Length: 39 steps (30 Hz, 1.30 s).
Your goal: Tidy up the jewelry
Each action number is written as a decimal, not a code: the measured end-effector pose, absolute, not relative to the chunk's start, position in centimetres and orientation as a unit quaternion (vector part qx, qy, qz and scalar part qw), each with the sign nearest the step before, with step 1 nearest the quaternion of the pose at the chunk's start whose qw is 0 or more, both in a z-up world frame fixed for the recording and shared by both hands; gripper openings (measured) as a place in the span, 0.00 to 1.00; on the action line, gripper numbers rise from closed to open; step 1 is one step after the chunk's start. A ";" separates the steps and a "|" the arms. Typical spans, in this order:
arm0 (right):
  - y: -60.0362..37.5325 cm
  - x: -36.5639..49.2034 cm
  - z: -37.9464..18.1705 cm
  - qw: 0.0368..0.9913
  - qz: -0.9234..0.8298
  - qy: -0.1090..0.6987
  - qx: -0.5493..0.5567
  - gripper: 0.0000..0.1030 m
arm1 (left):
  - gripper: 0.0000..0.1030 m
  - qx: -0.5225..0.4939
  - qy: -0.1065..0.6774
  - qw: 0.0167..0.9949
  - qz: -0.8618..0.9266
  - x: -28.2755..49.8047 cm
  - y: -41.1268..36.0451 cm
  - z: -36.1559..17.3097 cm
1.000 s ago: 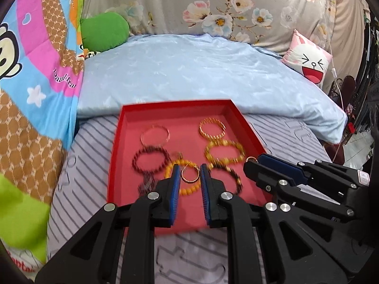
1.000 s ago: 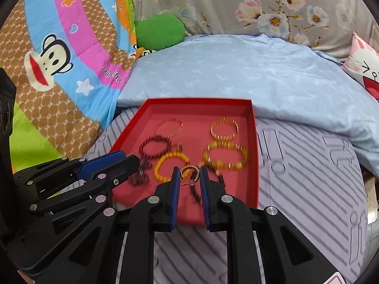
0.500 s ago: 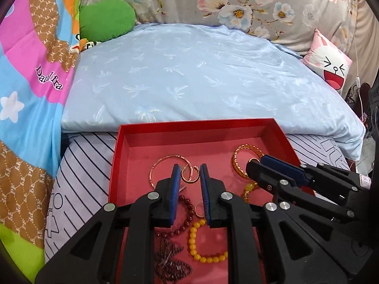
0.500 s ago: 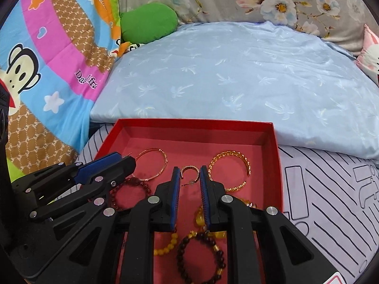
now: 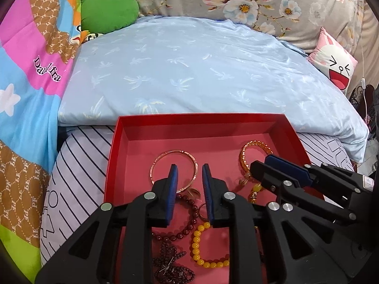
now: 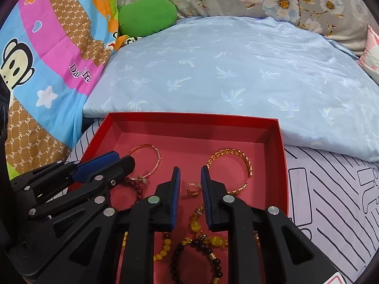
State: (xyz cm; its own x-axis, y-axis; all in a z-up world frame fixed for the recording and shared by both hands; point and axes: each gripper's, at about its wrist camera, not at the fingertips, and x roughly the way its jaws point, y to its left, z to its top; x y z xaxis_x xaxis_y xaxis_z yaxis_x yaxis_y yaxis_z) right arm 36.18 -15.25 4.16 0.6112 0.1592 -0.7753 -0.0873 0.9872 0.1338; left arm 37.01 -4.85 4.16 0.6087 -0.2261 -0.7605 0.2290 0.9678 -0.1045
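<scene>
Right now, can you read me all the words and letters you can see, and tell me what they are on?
"Daul fra": black script on the pink band of the cartoon blanket, cut off by a fold.
"PF": repeated small letters on the blanket's brown patches.
Orange strip at the blanket's top, in the right wrist view: lettering too blurred to read.
White label on the right gripper: too small to read.

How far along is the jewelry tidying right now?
Done: all visible jewelry sits inside the red tray. In hand: nothing; the left gripper and right gripper are open, a small gold earring lying between the right one's fingers. Left, probably: untangling the overlapping beaded bracelets.
</scene>
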 end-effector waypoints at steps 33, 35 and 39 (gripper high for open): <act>-16.8 22.3 7.6 0.920 0.015 0.389 0.034 0.49 | 0.60 0.010 0.394 0.916 -0.070 24.2 -3.4 7.6; -16.9 21.6 7.6 0.921 0.008 0.389 0.029 0.54 | 0.63 0.019 0.390 0.919 -0.063 23.5 -3.5 7.6; -16.9 20.6 7.6 0.921 0.000 0.390 0.017 0.57 | 0.69 0.026 0.391 0.918 -0.057 22.5 -3.5 7.5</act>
